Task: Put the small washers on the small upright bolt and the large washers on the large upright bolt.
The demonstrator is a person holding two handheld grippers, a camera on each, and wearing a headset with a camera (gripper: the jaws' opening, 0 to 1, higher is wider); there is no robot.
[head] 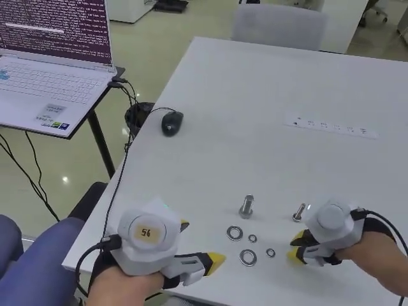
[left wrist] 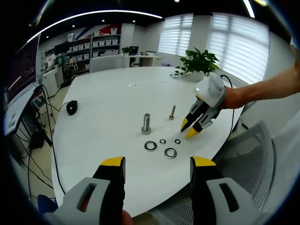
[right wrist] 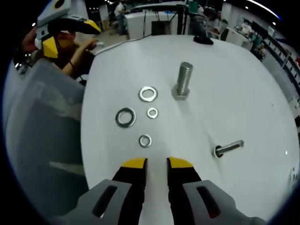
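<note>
Two bolts stand upright on the white table [head: 255, 95]: a large bolt [head: 247, 206] [left wrist: 146, 123] [right wrist: 183, 79] and, to its right, a small bolt [head: 298, 212] [left wrist: 172, 111] [right wrist: 228, 148]. In front of them lie two large washers [head: 234, 233] [head: 248, 257] [right wrist: 148, 93] [right wrist: 126, 117] and two small washers [head: 253, 238] [head: 271, 252] [right wrist: 152, 113] [right wrist: 145, 140]. My left gripper [head: 200, 242] [left wrist: 158, 164] hovers at the near edge, jaws wide open and empty. Just right of the washers, my right gripper [head: 294, 247] [right wrist: 157, 164] is held with a narrow gap between its jaws and nothing in them.
A black mouse [head: 172, 121] lies at the table's left edge with its cable running off. A white power strip [head: 331, 126] sits far right. A laptop [head: 44, 70] stands on a side stand to the left. A grey chair [head: 278, 25] is behind the table.
</note>
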